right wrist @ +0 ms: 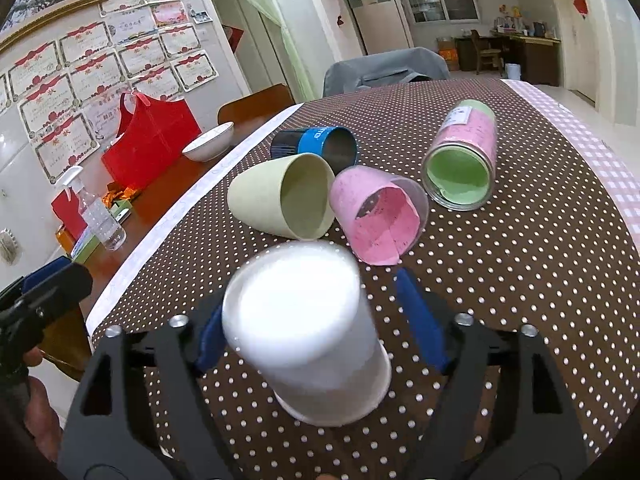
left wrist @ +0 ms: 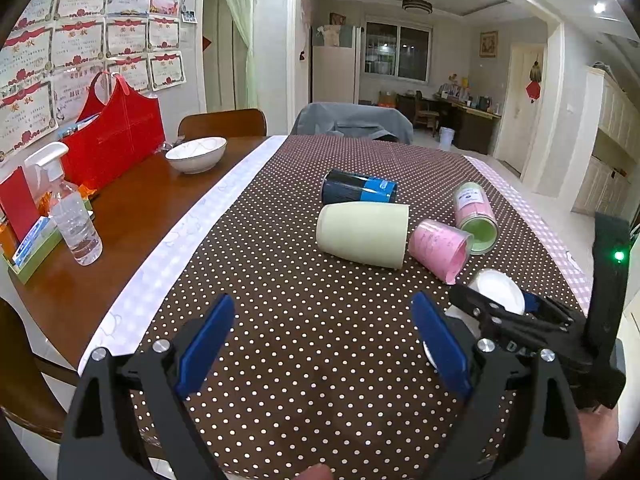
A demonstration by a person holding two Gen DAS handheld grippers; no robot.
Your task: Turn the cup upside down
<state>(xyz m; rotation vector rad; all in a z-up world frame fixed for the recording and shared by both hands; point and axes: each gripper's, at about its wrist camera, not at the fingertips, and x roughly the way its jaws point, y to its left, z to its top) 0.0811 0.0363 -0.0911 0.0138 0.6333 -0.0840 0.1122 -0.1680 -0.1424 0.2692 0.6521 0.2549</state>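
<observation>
The white cup (right wrist: 308, 336) is already stood mouth-down on the dotted cloth (right wrist: 520, 280), between the spread right gripper (right wrist: 320, 320) fingers, apparently not squeezed. Left gripper (left wrist: 324, 344) is held open, empty; cup's seen at its 2 o'clock.

We note brown white-dotted tablecloth (right wrist: 520, 280), white cup (right wrist: 308, 332), pale green cup (right wrist: 256, 200), pink cups (right wrist: 376, 216), dark blue-banded cup (right wrist: 312, 142), possibly black, red bag (right wrist: 152, 140), blue finger pads (left wrist: 208, 344).
</observation>
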